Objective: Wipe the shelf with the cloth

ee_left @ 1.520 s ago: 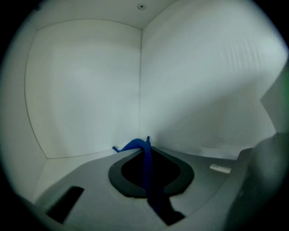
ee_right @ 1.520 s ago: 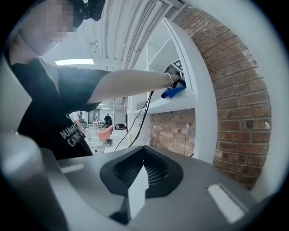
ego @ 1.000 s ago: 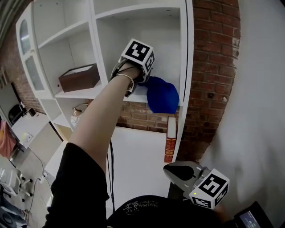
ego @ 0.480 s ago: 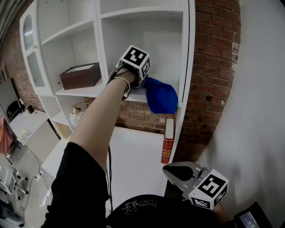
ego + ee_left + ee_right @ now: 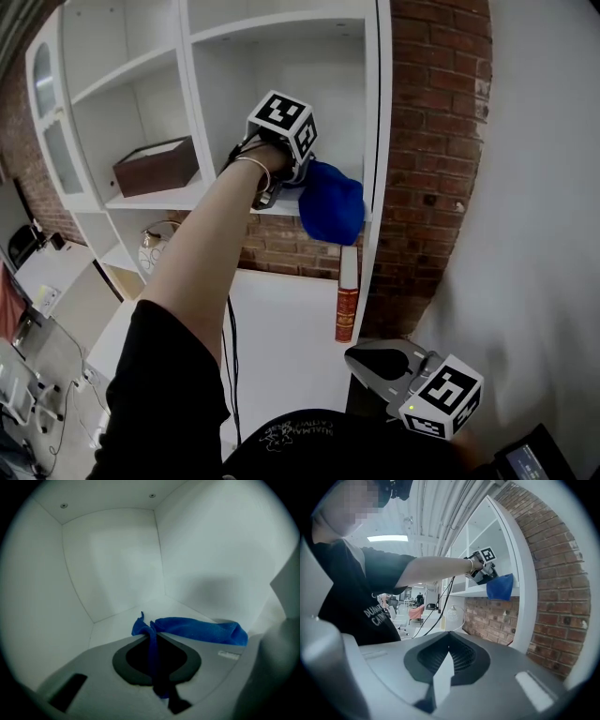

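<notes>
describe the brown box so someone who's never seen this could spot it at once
Find the white shelving unit by the brick wall. In the compartment left of the blue cloth sits the brown box: the only dark, boxy thing there.

- Cloth — deep, saturated blue, plain, with no print.
- Shelf: white throughout, on boards, uprights and back panels alike.
- Left gripper: matte grey shell, black recess round the jaws; its cube carries black squares on white.
- Right gripper: the same grey and black, with a black-and-white marker pattern on its cube.
- Brick wall — red-brown bricks, laid in staggered courses with paler mortar lines.
- Box: dark brown sides, paler top.
- Book: red spine with gold bands.
- Sleeve: black.
- Plain wall at right: off-white, unpatterned.
</notes>
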Motion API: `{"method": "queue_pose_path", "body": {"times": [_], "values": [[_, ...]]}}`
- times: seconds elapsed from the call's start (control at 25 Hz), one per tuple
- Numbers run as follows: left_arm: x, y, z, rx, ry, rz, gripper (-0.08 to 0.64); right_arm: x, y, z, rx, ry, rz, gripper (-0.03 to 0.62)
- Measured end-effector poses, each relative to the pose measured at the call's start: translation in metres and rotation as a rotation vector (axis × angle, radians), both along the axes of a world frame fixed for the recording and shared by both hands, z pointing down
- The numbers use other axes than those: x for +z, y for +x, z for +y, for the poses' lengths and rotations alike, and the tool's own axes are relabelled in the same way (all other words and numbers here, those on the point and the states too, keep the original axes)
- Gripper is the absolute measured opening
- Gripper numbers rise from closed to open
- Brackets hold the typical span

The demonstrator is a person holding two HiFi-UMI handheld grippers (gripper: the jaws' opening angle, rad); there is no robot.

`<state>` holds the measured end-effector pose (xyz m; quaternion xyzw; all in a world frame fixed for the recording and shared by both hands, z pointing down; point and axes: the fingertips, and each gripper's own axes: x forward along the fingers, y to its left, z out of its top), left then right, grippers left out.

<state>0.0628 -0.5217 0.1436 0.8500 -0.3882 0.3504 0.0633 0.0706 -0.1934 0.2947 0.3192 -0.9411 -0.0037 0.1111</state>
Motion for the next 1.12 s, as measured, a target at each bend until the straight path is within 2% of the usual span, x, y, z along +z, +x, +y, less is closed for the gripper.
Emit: {"method": "queue_pose_path", "body": {"times": [0.64, 0.8, 0.96, 1.04, 1.12], "values": [[0.003, 0.087, 0.025, 0.242, -0.068, -0.016, 0.020, 0.009, 0.021, 0.002, 0.099, -0.024, -0.028, 0.009], [0.002, 0.092, 0.026, 0.239, -0.038, -0.029, 0.018, 0.008, 0.024, 0.001, 0.115, -0.026, -0.033, 0.009], [-0.001, 0.077, 0.023, 0.215, 0.047, -0.075, 0.021, 0.009, 0.010, 0.004, 0.076, -0.021, -0.006, 0.009], [-0.007, 0.054, 0.015, 0.164, 0.086, -0.079, 0.021, 0.007, 0.002, 0.005, 0.045, -0.016, 0.005, 0.009], [-0.016, 0.020, 0.002, 0.070, 0.126, -0.065, 0.021, 0.006, -0.006, 0.006, 0.018, -0.010, 0.011, 0.009]]}}
